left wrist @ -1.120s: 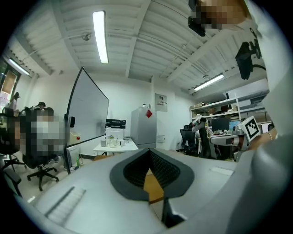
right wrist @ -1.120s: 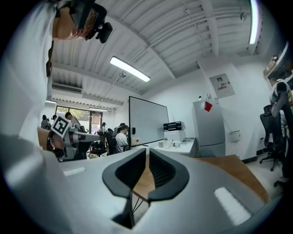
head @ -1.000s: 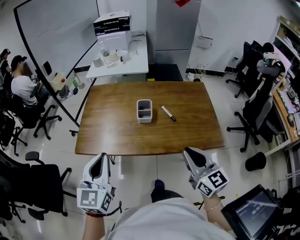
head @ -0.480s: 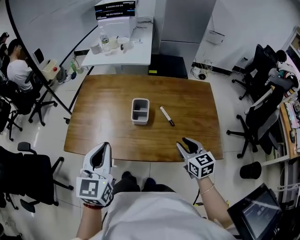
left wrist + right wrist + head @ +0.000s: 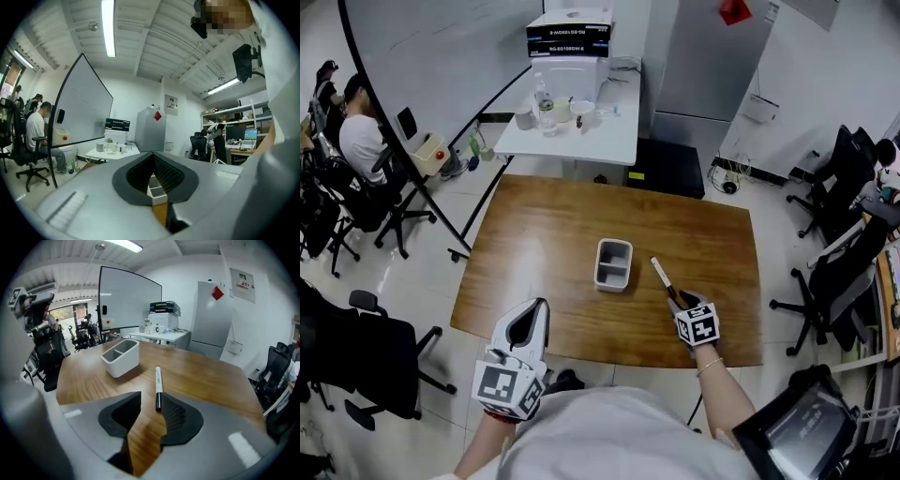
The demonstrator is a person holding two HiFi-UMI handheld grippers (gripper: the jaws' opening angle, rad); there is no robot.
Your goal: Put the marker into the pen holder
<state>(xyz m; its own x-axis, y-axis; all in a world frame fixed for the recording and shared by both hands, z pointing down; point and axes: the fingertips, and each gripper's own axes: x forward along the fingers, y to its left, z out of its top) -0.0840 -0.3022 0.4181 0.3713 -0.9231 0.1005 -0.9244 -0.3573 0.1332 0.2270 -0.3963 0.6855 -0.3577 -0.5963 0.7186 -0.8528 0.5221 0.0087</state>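
Marker (image 5: 158, 385): there is one, a slim white barrel with small print along it and a black end, lying flat on the desk (image 5: 544, 244) with that black end at the mouth of the right gripper (image 5: 151, 398). This gripper's two dark ribbed pads stand apart and have just been opening. The black end sits between their tips, closer to the right-hand pad, and neither pad presses on it, so the marker is not grasped. From the head view the marker (image 5: 662, 278) runs away from the right gripper (image 5: 678, 298) and lies just beside the single pen holder (image 5: 599, 262), apart from it and outside it. That holder (image 5: 123, 364) is a white rectangular tub with rounded corners and one divider that makes two compartments. The desk is brown wood with visible grain and rounded corners. One left gripper (image 5: 539, 302) hangs at the desk's near edge, its tips clenched together on nothing.
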